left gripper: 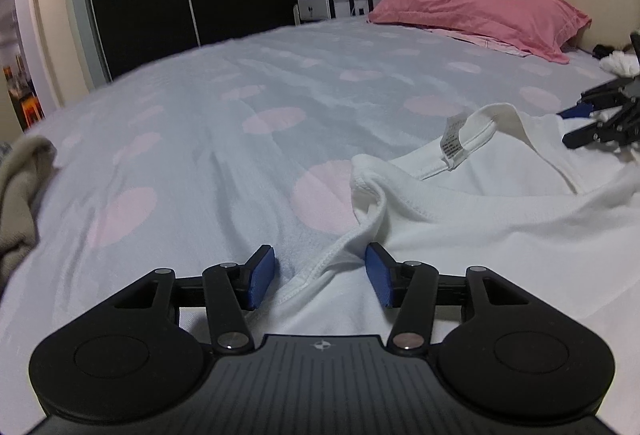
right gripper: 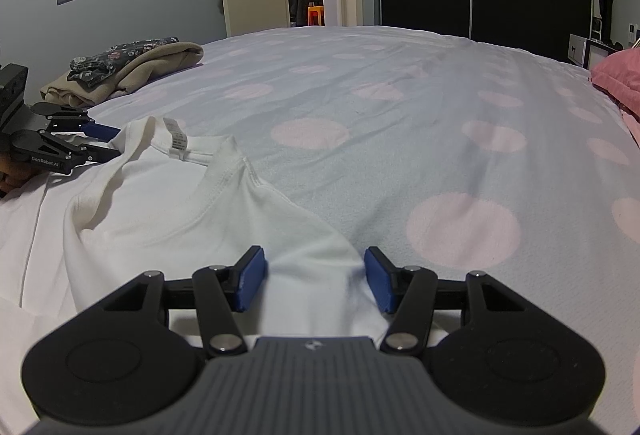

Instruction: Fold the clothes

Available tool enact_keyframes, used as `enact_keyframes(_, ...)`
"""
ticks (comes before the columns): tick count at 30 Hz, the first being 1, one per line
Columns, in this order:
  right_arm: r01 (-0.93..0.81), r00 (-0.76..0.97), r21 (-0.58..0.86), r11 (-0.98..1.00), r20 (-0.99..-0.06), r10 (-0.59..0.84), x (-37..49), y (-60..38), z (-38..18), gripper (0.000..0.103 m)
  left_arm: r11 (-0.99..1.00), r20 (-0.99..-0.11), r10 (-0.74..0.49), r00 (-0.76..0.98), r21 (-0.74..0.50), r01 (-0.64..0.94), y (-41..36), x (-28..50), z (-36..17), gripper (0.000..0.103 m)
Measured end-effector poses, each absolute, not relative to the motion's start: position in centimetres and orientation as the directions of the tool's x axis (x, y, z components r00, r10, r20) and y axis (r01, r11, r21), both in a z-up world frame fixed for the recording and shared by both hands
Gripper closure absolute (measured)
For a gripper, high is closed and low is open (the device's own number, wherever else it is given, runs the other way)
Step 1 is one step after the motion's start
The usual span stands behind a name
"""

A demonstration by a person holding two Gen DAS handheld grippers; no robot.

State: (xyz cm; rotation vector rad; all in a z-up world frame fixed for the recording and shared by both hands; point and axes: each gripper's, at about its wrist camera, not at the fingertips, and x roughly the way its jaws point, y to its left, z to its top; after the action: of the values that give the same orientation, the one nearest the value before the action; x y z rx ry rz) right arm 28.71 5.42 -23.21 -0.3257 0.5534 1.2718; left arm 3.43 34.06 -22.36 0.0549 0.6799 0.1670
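White cotton T-shirt [left gripper: 500,219] lies by the pink pillow [left gripper: 476,15]; we keep the left gripper [left gripper: 320,275] and right gripper [right gripper: 314,277] unclenched astride its shoulders, ready to pinch both evenly.

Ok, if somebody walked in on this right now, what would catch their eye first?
Probably the white T-shirt spread on the polka-dot bedsheet, neck label showing. Then the left gripper and right gripper, each open astride a shoulder edge of it. After that, the pink pillow by the headboard.
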Motion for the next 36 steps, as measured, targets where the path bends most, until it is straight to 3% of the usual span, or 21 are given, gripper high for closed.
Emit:
enact_keyframes(3, -0.959, 0.192, 0.067, 0.274, -0.559, 0.807, 28.7, 5.4, -23.2, 0.043, 0.989, -0.654, 0.138, 0.744, 0.056, -0.135, 34.9, 3.9, -21.9, 0.054)
enact_keyframes(10, -0.959, 0.202, 0.05, 0.277, -0.565, 0.8, 28.4, 5.5, -22.9, 0.044, 0.982, -0.655, 0.186, 0.732, 0.11, -0.151, 33.8, 3.9, -21.8, 0.054)
enact_keyframes(13, -0.958, 0.21, 0.041, 0.283, -0.573, 0.792, 28.2, 5.7, -22.4, 0.044, 0.987, -0.689, 0.152, 0.708, 0.065, -0.148, 34.3, 4.4, -21.2, 0.062)
enact_keyframes(22, -0.966, 0.15, 0.084, 0.245, -0.591, 0.792, 29.1, 6.2, -20.9, 0.043, 0.999, -0.708, 0.033, 0.705, 0.009, -0.038, 35.7, 4.7, -19.8, 0.063)
enact_keyframes(28, -0.976, 0.116, 0.074, 0.205, -0.621, 0.776, 29.1, 7.5, -20.9, 0.043, 0.995, -0.705, -0.084, 0.705, -0.091, 0.028, 36.4, 5.6, -19.0, 0.063)
enact_keyframes(32, -0.975, 0.095, 0.086, 0.205, -0.674, 0.733, 29.1, 8.7, -20.7, 0.034, 0.982, -0.751, -0.135, 0.647, -0.188, -0.013, 37.5, 6.7, -19.8, 0.063)
enact_keyframes(33, -0.977, 0.086, 0.084, 0.197, -0.688, 0.721, 29.0, 9.0, -20.5, 0.036, 0.98, -0.747, -0.14, 0.65, -0.2, -0.018, 37.6, 6.8, -19.7, 0.065)
enact_keyframes(34, -0.98, 0.077, 0.079, 0.183, -0.697, 0.713, 28.8, 9.3, -20.3, 0.041, 0.978, -0.743, -0.145, 0.653, -0.209, -0.021, 37.7, 6.8, -19.6, 0.074)
enact_keyframes(36, -0.987, 0.068, 0.058, 0.153, -0.702, 0.708, 28.5, 9.5, -20.0, 0.079, 0.981, -0.738, -0.139, 0.66, -0.193, -0.01, 37.6, 6.6, -19.6, 0.08)
